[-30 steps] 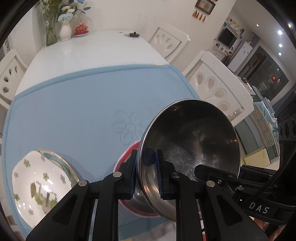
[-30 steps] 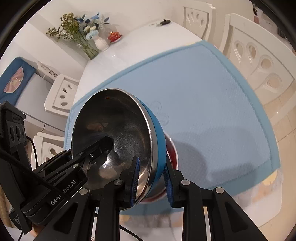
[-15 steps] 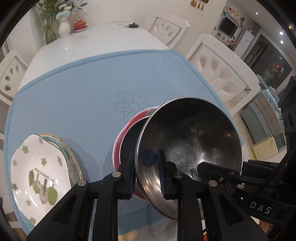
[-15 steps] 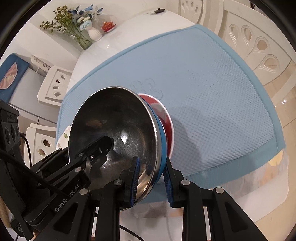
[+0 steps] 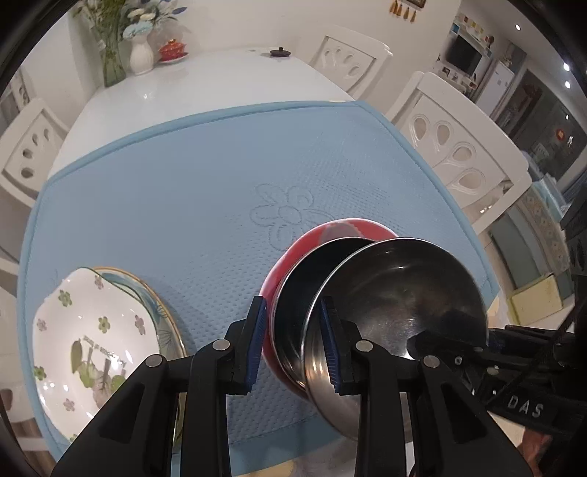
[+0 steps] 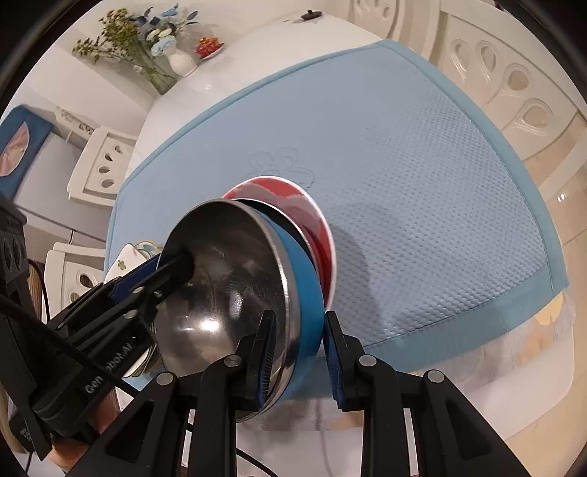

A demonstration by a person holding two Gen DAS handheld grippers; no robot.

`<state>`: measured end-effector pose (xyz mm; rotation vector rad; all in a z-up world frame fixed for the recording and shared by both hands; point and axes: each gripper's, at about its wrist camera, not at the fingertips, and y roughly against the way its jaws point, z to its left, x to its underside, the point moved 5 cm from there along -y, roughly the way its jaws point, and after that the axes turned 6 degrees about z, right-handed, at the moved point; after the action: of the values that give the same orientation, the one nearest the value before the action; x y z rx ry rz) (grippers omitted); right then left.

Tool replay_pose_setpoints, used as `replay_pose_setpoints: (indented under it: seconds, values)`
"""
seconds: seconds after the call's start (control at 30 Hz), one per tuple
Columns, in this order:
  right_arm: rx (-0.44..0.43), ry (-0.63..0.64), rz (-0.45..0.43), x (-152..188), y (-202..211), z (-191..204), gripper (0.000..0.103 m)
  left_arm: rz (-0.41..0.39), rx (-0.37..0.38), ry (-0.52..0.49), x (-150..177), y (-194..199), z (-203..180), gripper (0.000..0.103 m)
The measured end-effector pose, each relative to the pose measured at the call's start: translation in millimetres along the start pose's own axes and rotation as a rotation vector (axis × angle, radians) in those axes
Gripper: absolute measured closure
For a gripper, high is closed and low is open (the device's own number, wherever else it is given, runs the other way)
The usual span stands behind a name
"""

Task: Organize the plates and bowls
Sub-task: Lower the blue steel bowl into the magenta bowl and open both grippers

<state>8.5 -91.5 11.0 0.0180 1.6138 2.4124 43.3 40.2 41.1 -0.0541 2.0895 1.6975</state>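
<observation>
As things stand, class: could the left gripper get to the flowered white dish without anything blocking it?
Probably yes, once it lets go. The left gripper, whose jaws have just been opening, straddles the steel bowl rim. The flowered dish sits beside it on the blue mat, with only bare mat between.

A white surface (image 5: 205, 84) with a blue mat (image 5: 176, 190), ringed by white chairs (image 5: 466, 146). Flower vases (image 5: 141, 55) stand at its far end against a white wall (image 5: 234, 22). Ceiling spotlights (image 5: 567, 66) glow at right.
</observation>
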Motion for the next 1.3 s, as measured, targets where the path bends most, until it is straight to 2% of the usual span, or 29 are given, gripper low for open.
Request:
replay_pose_setpoints:
  seconds: [0.27,0.43,0.6,0.9,1.07,1.17,1.3]
  values:
    - [-0.022,-0.011,-0.067,-10,15,-9,0.079,-0.001,0.001,0.007,5,5,6,0.077]
    - [-0.034,0.016,-0.036,6,7,-9,0.079,-0.001,0.030,0.037,7,7,12,0.077]
    - [-0.018,0.037,0.001,17,-11,-1,0.079,0.012,0.028,0.055,8,2,16,0.077]
    - [-0.043,0.008,-0.035,11,12,-14,0.079,0.012,0.042,0.087,3,-2,21,0.077]
    - [-0.035,0.008,-0.052,13,23,-15,0.079,0.034,0.045,0.099,-3,-13,21,0.076]
    - [0.002,0.037,-0.073,12,31,-11,0.079,0.035,0.021,0.093,-6,-15,20,0.076]
    - [0.040,0.055,-0.071,8,29,-6,0.079,0.032,0.024,0.082,-5,-9,19,0.076]
